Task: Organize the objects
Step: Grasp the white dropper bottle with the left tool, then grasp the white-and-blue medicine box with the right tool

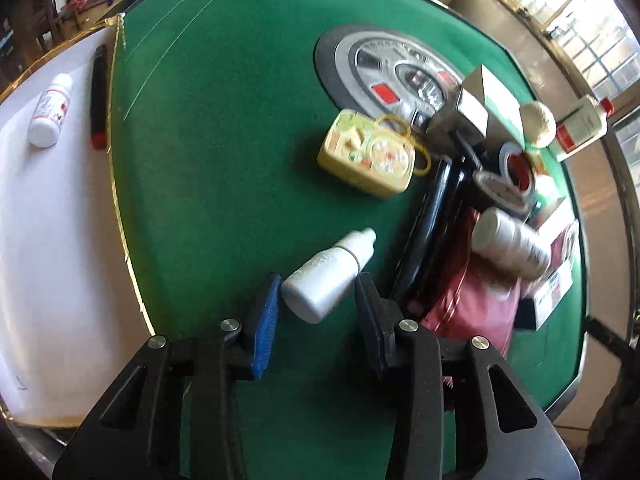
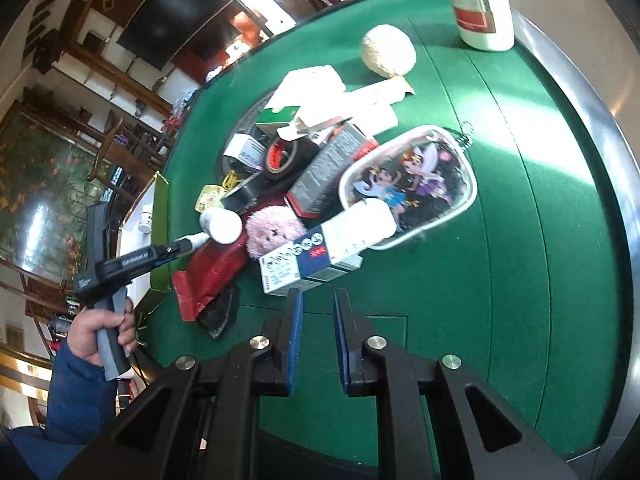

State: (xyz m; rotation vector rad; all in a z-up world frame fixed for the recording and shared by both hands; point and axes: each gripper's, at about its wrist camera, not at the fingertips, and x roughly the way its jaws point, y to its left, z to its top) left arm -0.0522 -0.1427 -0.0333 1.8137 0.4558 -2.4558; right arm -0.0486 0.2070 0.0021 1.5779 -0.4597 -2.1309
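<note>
A small white bottle (image 1: 326, 278) lies slanted between the blue pads of my left gripper (image 1: 318, 280), low over the green felt table (image 1: 220, 160); both pads touch its sides. The right wrist view shows that left gripper (image 2: 182, 247) reaching in from the left, a hand (image 2: 108, 328) on its handle. My right gripper (image 2: 318, 294) hovers above bare felt in front of the pile, its pads nearly together and holding nothing. On a white board (image 1: 48, 240) at the left lie another white bottle (image 1: 50, 116) and a black marker (image 1: 99, 96).
The pile holds a yellow case (image 1: 366, 156), a white pill bottle (image 2: 222, 220), a pink pompom (image 2: 272, 236), a long box (image 2: 308, 260), a cartoon pencil case (image 2: 408, 184) and a tape roll (image 2: 284, 156). Further back are a cream ball (image 2: 388, 50) and a large white bottle (image 2: 480, 4).
</note>
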